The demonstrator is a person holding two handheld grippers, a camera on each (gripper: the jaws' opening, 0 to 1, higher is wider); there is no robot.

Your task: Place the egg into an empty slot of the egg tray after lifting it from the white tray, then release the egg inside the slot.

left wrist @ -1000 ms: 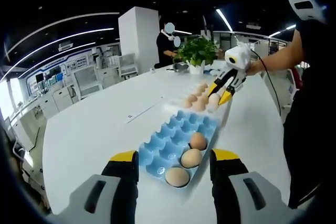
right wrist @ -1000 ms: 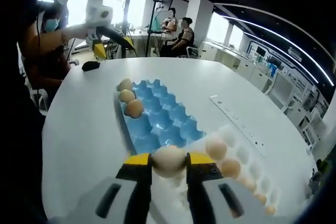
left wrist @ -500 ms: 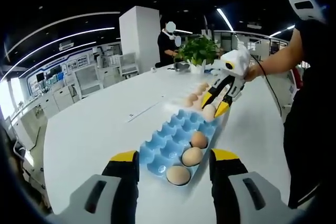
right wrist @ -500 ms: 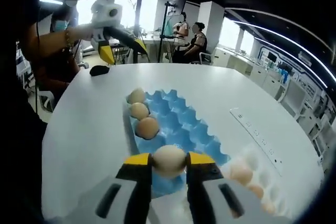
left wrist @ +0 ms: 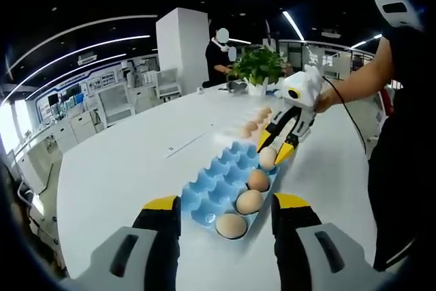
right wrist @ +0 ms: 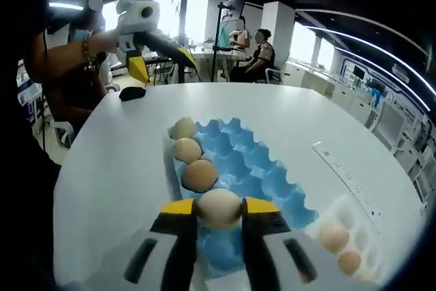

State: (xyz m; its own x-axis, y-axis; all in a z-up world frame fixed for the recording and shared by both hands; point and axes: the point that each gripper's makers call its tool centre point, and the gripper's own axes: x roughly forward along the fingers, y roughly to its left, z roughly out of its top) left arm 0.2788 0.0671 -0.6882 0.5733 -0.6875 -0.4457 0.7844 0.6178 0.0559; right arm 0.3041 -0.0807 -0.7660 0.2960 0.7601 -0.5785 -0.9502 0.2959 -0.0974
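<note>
my right gripper [right wrist: 219,217] pinches the egg [right wrist: 219,208] over the blue egg tray [right wrist: 255,168] | beside its three-egg row | my left gripper [left wrist: 225,212] gapes, empty

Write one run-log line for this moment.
right tool: shut on egg | over blue egg tray | left tool: open, idle

A pale cream egg [right wrist: 219,208] was clamped between yellow-tipped grey jaws of the right gripper [right wrist: 219,210]; just ahead, brown eggs [right wrist: 200,175] were seated in a blue egg tray [right wrist: 262,175] on a white table [right wrist: 109,161].
</note>
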